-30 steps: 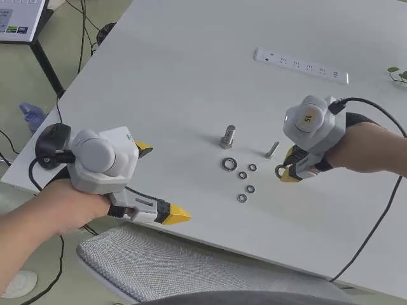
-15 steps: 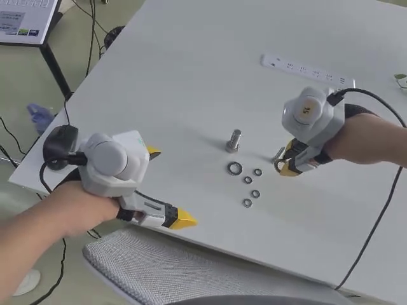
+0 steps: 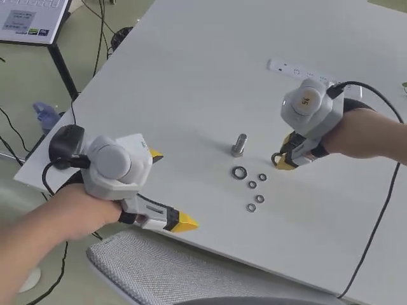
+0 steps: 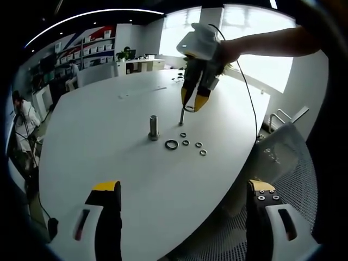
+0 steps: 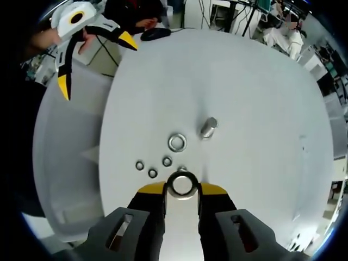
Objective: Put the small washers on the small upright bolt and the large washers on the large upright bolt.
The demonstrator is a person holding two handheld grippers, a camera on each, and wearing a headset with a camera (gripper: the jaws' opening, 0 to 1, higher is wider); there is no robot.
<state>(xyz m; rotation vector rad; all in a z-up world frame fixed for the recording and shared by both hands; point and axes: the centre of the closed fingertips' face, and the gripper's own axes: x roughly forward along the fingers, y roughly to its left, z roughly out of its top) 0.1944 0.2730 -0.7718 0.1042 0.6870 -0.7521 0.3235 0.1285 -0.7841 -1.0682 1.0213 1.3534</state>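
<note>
My right gripper (image 3: 278, 160) is shut on a large washer (image 5: 182, 184), held flat just above the small upright bolt (image 4: 181, 117). The large upright bolt (image 3: 239, 145) stands a short way left of it. On the white table lie one more large washer (image 3: 239, 172) and several small washers (image 3: 252, 185) in a loose cluster in front of the bolts. My left gripper (image 3: 170, 188) hangs open over the table's near edge, well left of the washers, with nothing between its yellow-tipped fingers (image 4: 106, 187).
A white power strip (image 3: 305, 71) lies at the far side of the table (image 3: 191, 76). A mesh chair back (image 3: 191, 273) sits below the near edge. A laptop (image 3: 25, 19) rests on a side stand at far left, with cables on the floor.
My right gripper has carried the large washer away from me and slightly left, from beside the small washers to above the small bolt. The left gripper stays open in place; the camera has shifted.
</note>
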